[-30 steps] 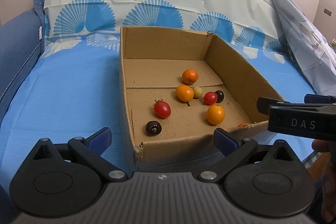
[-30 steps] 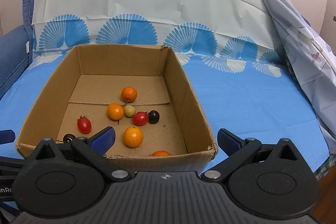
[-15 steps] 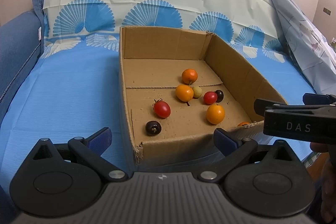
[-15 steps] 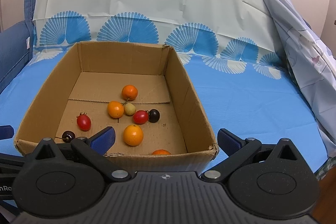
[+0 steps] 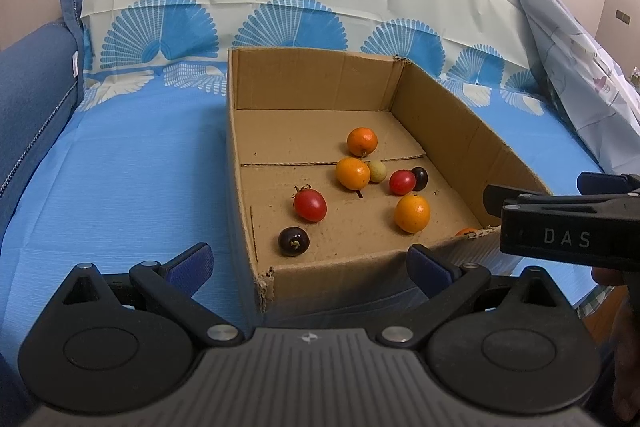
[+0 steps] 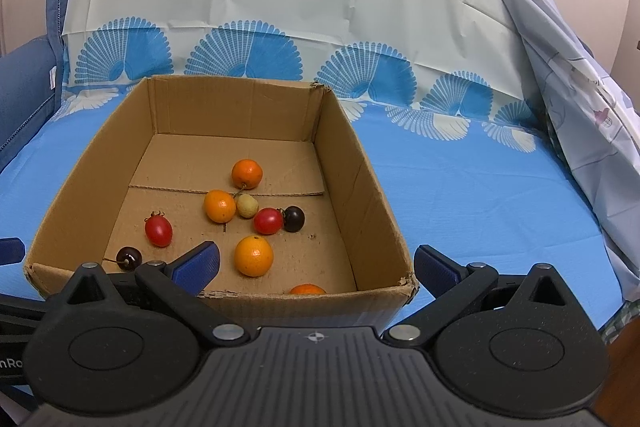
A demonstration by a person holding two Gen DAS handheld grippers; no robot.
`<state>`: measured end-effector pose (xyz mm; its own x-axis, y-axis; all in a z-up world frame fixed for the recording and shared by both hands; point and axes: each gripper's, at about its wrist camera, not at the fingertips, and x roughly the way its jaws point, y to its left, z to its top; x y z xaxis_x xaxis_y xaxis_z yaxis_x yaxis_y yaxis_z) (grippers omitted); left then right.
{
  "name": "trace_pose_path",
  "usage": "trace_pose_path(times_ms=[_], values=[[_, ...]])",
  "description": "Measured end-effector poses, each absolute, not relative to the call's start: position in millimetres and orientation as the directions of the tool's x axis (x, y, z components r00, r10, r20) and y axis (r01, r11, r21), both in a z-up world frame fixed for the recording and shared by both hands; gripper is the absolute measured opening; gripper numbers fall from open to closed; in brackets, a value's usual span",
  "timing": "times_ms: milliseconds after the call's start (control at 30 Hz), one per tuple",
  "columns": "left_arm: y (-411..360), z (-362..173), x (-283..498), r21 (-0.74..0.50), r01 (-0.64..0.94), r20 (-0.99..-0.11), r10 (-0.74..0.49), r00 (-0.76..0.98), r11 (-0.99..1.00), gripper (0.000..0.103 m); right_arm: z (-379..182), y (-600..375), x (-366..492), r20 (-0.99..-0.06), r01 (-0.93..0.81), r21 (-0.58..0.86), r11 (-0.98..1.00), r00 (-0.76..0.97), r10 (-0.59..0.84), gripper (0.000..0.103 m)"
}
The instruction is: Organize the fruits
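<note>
Cardboard box sits on blue sheet, fruit loose on its floor: oranges, red tomatoes, dark plums. Left gripper and right gripper at near wall, jaws wide, empty.

— Box where?
— On the cloth, fruits inside – mostly mid-floor, one at near-left corner, one against near wall.
— Grippers?
— Left gripper and right gripper before the near wall.
</note>
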<state>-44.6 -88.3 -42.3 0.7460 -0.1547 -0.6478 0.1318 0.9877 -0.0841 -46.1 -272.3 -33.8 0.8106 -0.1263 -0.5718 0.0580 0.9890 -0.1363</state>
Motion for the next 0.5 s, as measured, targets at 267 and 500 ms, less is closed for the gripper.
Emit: trace_pose_path(times_ms=[267,500], values=[[-89.1,-41.1,-44.4,-0.071,0.130,-0.637,-0.145,0.757,0.989,0.103,-34.0,-271.9,-45.0,-0.570,0.056,-0.135,0.989,0.812,-0.124,0.102],[-91.3,-39.5,-45.4,-0.066,0.143,-0.626,-0.153,0.764,0.988,0.103,-31.5,-272.1,-47.5,-0.564,0.056,-0.128,0.990,0.817,-0.119,0.102]])
